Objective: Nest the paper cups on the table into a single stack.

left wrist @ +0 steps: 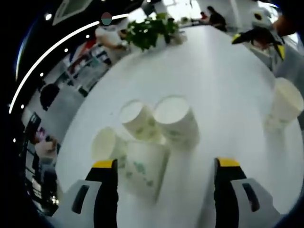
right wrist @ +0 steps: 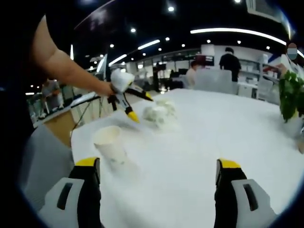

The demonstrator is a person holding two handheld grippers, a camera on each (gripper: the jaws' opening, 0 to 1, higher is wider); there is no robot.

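Four paper cups showing in left gripper view, all on white table.

Item 1, nearest: left gripper, lower frame. Jaws standing wide, holding nothing.

Item 2: tipped cup, lying on its side just above and between the jaw tips, toward the left jaw, green print showing. Mouth direction hard to tell.

Item 3: low cup, centre left, just beside tipped cup, looks touching.

Item 4: two upright cups, left cup and right cup, centre frame, mouths up, standing side by side, seemingly touching each other.

Item 5: lone cup, right edge of frame, upright, well apart from the cluster. Same cup sitting lower left in right gripper view, nearest to right gripper, whose jaws are also spread wide and empty.

Item 6, far: plant at top of frame. Other gripper appearing upper right.

Step in hand (judgement): approach before a pick; no cup is clearly nested yet, stacking looks barely begun.

Next move (judgement): left gripper needing to be lowering over tipped cup w/ jaws straddling its wall, closing gently, since thin paper is likely crushing under firm squeeze. Then righting it and dropping it into an upright cup. Right gripper best placed for bringing lone cup over to cluster.
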